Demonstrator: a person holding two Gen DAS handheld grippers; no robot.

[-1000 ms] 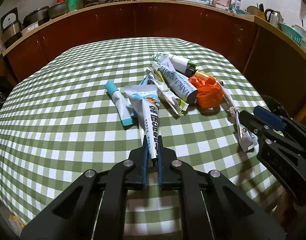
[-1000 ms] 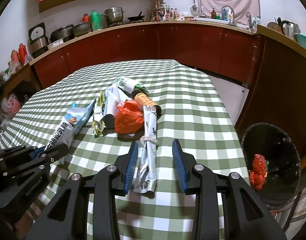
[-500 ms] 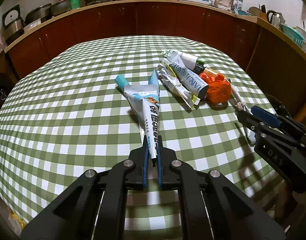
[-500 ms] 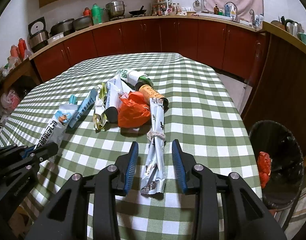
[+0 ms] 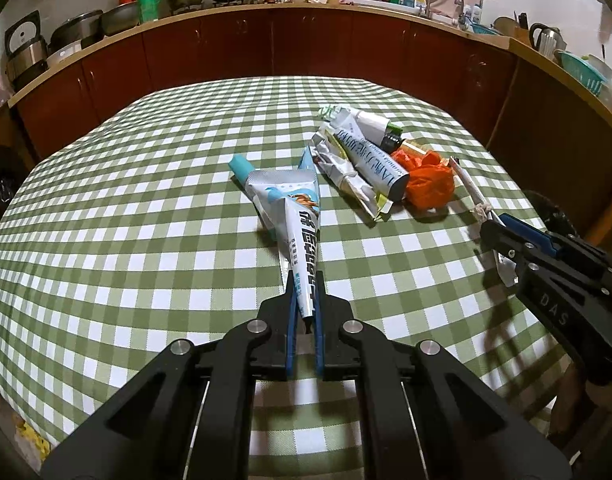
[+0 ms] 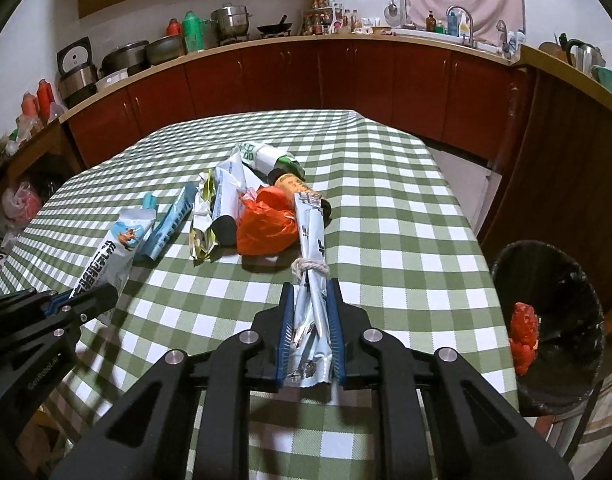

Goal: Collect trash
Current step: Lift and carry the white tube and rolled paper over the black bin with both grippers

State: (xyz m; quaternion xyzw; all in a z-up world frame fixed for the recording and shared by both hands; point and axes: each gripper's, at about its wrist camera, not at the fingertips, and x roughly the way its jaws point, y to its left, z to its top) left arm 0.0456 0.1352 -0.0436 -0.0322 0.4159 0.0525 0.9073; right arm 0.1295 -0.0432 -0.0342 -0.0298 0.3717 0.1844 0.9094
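- On the near part of the checked tablecloth [image 6: 386, 216], two pieces of trash are gripped at once, one by each gripper.
- The left gripper [image 5: 305, 312] is clamped on the narrow near end of a white-and-blue snack wrapper [image 5: 296, 216], whose far end is propped on the remaining litter.
- The right gripper [image 6: 311, 332] is seen with its jaws closing on a string-tied foil wrapper [image 6: 312, 264]; the pads are already pressed against its crumpled near end.
- The closing should be completed before any lift, so that the thin foil is not slipped.
- The orange plastic bag [image 6: 266, 226], touching the foil wrapper, may be dragged.
- The black bin [image 6: 554, 280], beyond the table's right edge, is judged the destination.
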